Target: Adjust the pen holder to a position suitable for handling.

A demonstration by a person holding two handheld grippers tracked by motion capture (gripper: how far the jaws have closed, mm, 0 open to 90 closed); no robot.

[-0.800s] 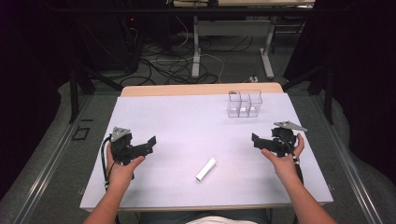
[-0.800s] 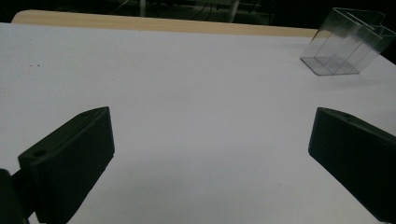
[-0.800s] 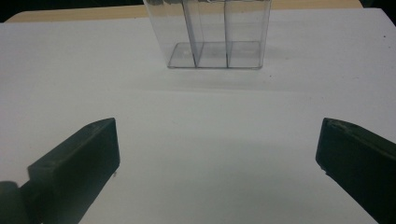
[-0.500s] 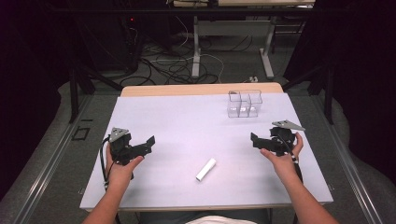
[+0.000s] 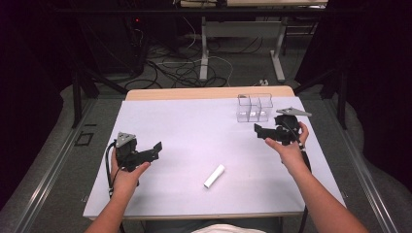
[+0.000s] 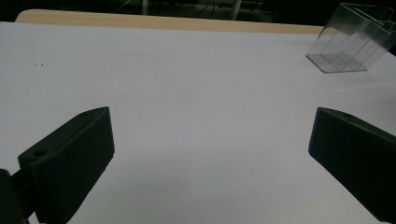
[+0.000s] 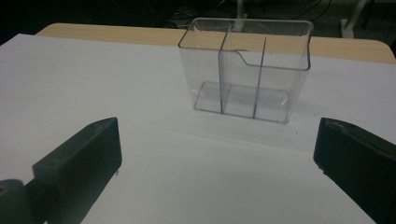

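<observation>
Both grippers held above the white table (image 5: 194,126), each w/ jaws spread wide, nothing between them. Left gripper (image 5: 154,149) at the table's left; white cylinder (image 5: 214,176) lies flat off to its right, well apart. Right gripper (image 5: 259,130) sits near the clear divided container (image 5: 254,108), which stands upright just ahead of its jaws.

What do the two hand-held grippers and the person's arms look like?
Both are black. The left hand-held gripper and the right hand-held gripper each carry a grey three-cornered plate on top, trail a black cable, and end in blocky black jaws. The forearms are bare, with no sleeves.
</observation>
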